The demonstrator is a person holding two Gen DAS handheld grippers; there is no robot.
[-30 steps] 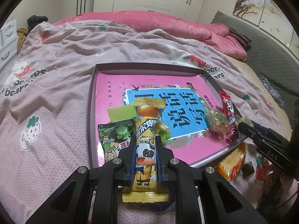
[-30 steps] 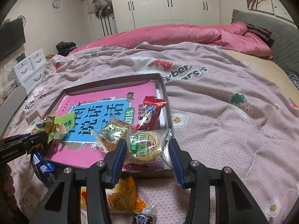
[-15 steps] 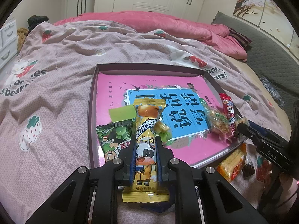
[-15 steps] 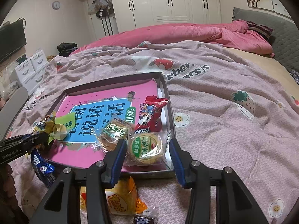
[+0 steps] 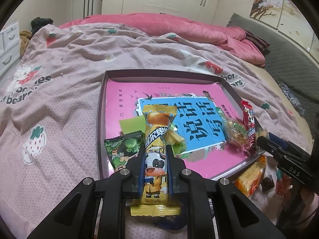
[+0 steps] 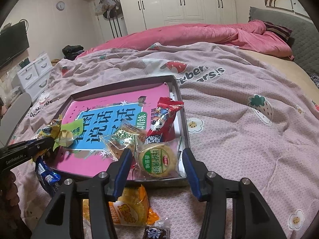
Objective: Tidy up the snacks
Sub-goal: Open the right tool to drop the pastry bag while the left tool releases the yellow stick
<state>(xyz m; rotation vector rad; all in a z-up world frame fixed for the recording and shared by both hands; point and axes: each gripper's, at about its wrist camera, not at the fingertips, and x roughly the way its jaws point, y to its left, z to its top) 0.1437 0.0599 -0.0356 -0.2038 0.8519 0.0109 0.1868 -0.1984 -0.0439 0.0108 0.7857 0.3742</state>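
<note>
Left gripper is clamped narrowly on a long yellow candy packet printed with a cartoon cow; the packet runs lengthwise between the blue pads, its far end reaching over the near edge of the tray. That tray, a shallow dark-rimmed box lined with a pink and blue printed sheet, lies on a bed covered by a pale pink strawberry-print blanket.

Inside the tray, at its near left corner, sits a green snack bag, just left of the held yellow packet. Toward the tray's right side lie a clear-wrapped pastry and a red candy bar, which leans on the right rim.

Right gripper stands partly open — its jaws have just been opening — with a round cake in clear wrap lying between the blue fingers in the tray's near right corner. The pads do not press on it; gaps show on both sides.

Outside the tray, in front of its near rim, an orange snack pack and a small dark wrapped sweet lie on the blanket. A blue wrapper lies in front of the tray's near left corner.
</note>
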